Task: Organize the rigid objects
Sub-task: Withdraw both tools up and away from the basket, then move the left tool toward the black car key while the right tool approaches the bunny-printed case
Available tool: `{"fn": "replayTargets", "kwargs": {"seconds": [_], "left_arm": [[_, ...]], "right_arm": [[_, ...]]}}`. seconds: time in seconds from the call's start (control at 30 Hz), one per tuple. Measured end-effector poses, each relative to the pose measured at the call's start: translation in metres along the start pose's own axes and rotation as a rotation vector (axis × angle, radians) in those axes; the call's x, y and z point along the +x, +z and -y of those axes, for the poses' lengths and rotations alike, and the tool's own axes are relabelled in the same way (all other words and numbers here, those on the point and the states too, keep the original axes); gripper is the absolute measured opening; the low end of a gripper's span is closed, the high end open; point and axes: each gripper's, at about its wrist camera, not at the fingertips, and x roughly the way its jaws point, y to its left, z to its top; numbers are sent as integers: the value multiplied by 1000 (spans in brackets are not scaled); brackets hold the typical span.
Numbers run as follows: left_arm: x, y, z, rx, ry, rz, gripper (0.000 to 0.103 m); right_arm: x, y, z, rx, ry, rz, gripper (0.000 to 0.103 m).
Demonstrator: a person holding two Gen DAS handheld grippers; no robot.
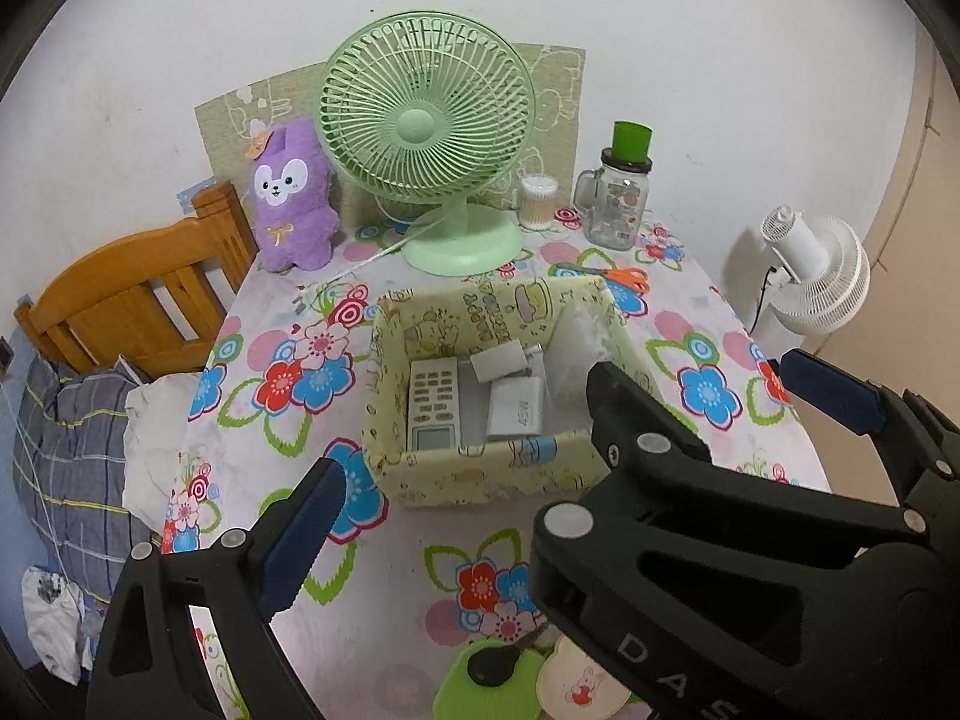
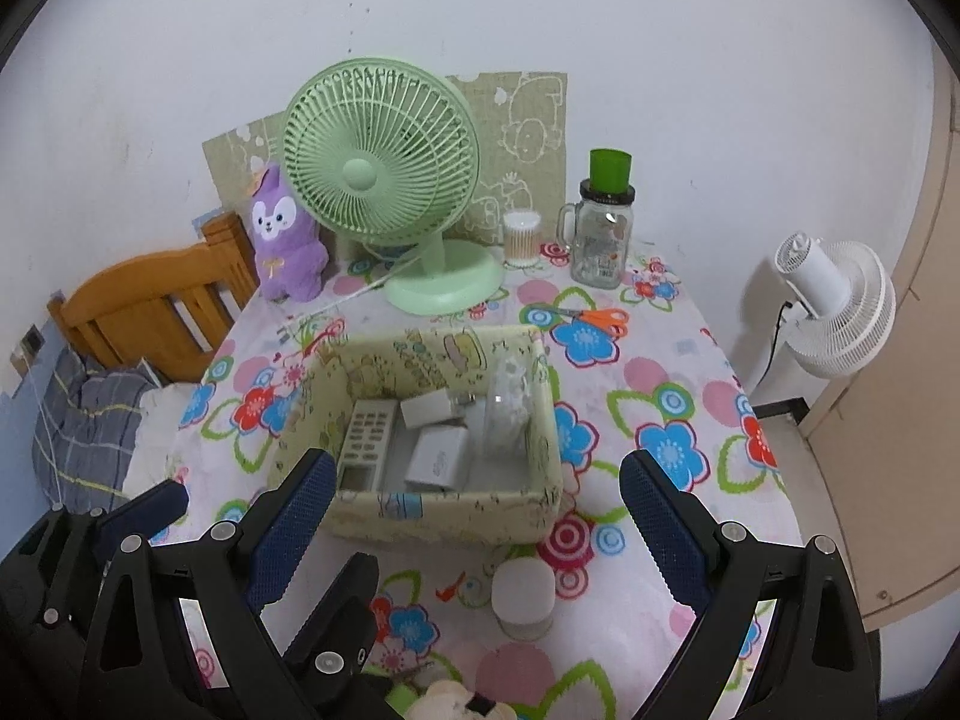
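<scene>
The yellow fabric box (image 2: pixel 444 504) sits in the middle of the flowered tablecloth (image 2: pixel 678 396) and serves as the collecting bin: inside it lie a white remote control (image 2: pixel 363 441), two white chargers (image 2: pixel 435 459), and something clear and crinkled leaning against its right wall, too blurred to name. In front of the box, nearer the cameras, a small white jar (image 2: pixel 523 597) stands on its own, and it looks like the next rigid thing to go in. The right gripper (image 2: pixel 474 516) hangs over that near side of the box with its jaws spread wide and nothing between them, framing jar and box as if lining up a pick. The left gripper (image 1: pixel 552 426), to the left of the box, is likewise released and empty. Behind the box stand a green desk fan (image 2: pixel 384 180), a purple plush (image 2: pixel 288 234), a glass mug jar (image 2: pixel 597 240) and orange scissors (image 2: pixel 600 318), set back against the wall, likely out of the sorting zone
</scene>
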Motion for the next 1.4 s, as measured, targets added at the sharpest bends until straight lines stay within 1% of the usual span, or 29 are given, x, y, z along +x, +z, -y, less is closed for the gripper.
{"fn": "replayTargets", "kwargs": {"seconds": [0.27,0.67,0.83,0.93,1.1,1.27,1.4], "left_arm": [[-5,-19,5,17,-19,11,97],[0,-49,6,39,-51,0,97],[5,-66,5,56,-70,15,97],[10,-76,3,72,-78,18,96],[23,-93,-2,78,-92,-12,95],[37,-107,-7,86,-91,-31,92],[45,-117,-5,116,-79,-32,90]], "right_arm": [[-6,-19,1,-1,-10,-15,97],[-5,-54,1,3,-33,-45,97],[-3,-70,-1,-2,-39,-19,97],[2,-83,-2,2,-39,-20,97],[15,-103,-4,14,-46,-55,97],[27,-119,-3,21,-64,-76,97],[37,-130,-2,29,-77,-96,97]]}}
